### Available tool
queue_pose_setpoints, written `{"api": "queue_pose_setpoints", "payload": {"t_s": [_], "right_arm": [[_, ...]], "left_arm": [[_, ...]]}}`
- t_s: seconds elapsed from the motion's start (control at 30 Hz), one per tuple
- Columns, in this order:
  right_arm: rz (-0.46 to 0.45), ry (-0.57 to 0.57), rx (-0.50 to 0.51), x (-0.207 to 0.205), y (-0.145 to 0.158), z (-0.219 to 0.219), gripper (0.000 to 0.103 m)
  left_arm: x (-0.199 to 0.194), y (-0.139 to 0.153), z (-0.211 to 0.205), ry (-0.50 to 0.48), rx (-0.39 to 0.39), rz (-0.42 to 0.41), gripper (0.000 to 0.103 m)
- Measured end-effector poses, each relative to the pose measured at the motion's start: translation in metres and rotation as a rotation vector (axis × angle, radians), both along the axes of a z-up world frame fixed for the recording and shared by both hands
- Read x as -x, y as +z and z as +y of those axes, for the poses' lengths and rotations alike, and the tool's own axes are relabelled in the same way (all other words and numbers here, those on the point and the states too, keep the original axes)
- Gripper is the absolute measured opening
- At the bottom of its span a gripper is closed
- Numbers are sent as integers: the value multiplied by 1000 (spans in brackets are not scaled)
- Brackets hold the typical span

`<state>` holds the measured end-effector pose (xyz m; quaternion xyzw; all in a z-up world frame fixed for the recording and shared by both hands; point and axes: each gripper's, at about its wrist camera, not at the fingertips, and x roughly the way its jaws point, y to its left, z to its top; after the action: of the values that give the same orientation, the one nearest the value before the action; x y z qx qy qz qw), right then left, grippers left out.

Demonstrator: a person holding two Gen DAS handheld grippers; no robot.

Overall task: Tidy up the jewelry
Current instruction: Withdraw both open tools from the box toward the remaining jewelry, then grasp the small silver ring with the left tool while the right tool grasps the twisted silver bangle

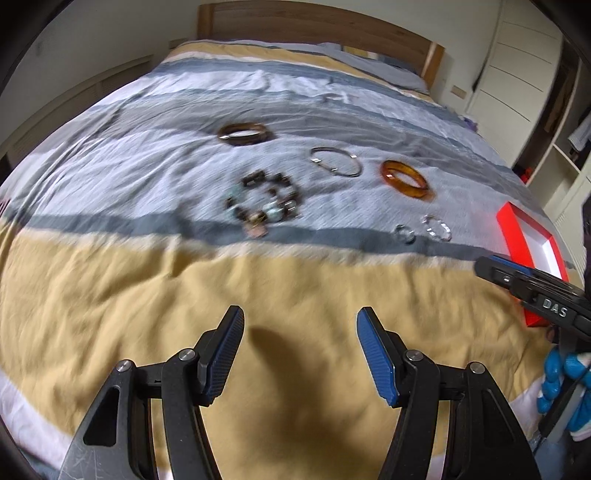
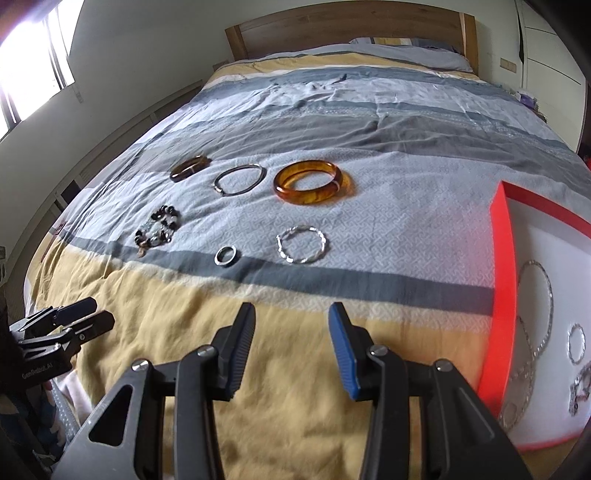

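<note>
Jewelry lies on the striped bedspread: an amber bangle (image 2: 312,181) (image 1: 406,180), a thin silver bangle (image 2: 239,179) (image 1: 336,162), a dark brown bangle (image 2: 190,168) (image 1: 244,133), a beaded bracelet (image 2: 158,230) (image 1: 264,201), a small silver ring (image 2: 225,255) (image 1: 404,233) and a twisted silver bracelet (image 2: 302,244) (image 1: 437,228). A red-rimmed white tray (image 2: 501,280) (image 1: 517,236) on the right holds chains and rings. My left gripper (image 1: 300,321) and right gripper (image 2: 291,314) are open and empty above the yellow stripe, short of the jewelry.
The wooden headboard (image 2: 351,31) and pillows are at the far end. White cabinets (image 1: 524,66) stand to the right, a window (image 2: 29,62) to the left. The other gripper shows at each view's edge, the right one in the left view (image 1: 532,288).
</note>
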<state>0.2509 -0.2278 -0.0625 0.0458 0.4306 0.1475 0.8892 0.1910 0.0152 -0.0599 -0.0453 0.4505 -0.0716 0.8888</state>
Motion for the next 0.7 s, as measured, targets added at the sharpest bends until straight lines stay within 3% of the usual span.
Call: {"api": "queue_pose_setpoints", "payload": {"t_s": [0.33, 0.7], "right_arm": [[-4, 30, 5, -31, -8, 1, 39], [9, 54, 1, -48, -17, -7, 40]], "left_arm": [[-41, -5, -42, -117, 38, -8, 62], [-93, -26, -75, -233, 23, 6, 62]]}}
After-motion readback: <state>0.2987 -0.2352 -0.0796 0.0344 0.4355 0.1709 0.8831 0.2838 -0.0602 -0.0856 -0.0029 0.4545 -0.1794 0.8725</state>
